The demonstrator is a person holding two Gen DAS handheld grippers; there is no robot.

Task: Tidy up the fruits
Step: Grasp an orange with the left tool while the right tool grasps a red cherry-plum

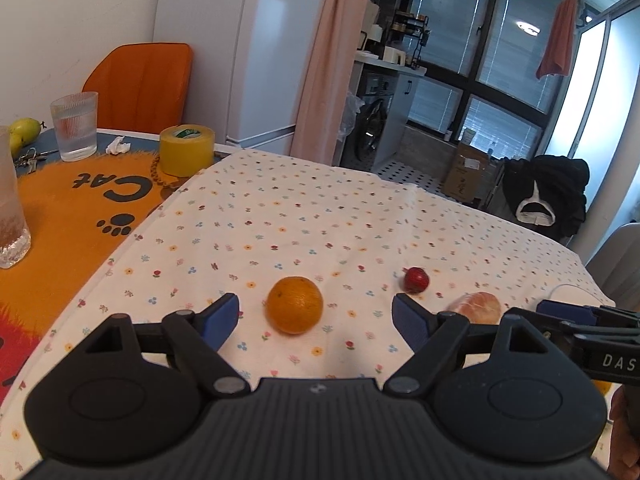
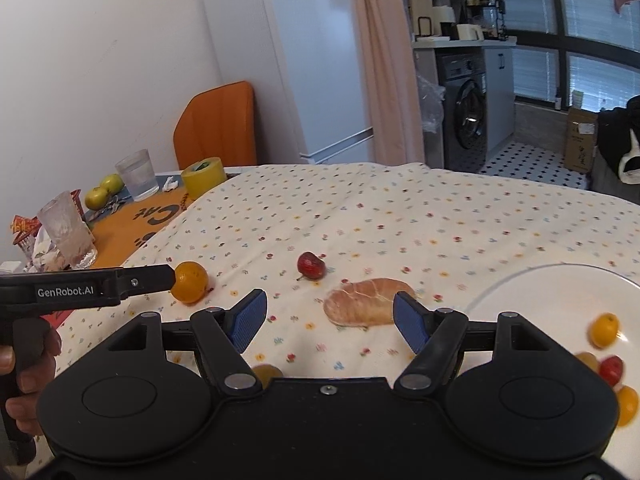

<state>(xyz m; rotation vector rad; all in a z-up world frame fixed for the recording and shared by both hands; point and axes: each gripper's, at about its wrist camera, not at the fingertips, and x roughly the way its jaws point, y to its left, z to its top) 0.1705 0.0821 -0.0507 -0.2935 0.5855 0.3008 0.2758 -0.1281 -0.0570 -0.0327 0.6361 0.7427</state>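
Observation:
An orange [image 1: 295, 305] lies on the flowered cloth just ahead of my left gripper [image 1: 316, 322], which is open with the fruit centred beyond its blue pads. In the right wrist view the same orange [image 2: 190, 282] touches the tip of the left gripper [image 2: 170, 276]. A small red fruit [image 2: 311, 265] and a bread roll [image 2: 368, 302] lie further right. My right gripper [image 2: 330, 320] is open and empty, with the roll just beyond its right pad. A white plate [image 2: 520, 276] at the right holds several small orange and red fruits [image 2: 604, 330].
To the left an orange cat mat [image 1: 80, 208] carries two glasses [image 1: 75, 126], a yellow tape roll [image 1: 186, 150], keys and green fruits [image 2: 104, 190]. An orange chair [image 1: 140, 80] stands behind. A small yellowish fruit [image 2: 267, 372] peeks from under the right gripper's body.

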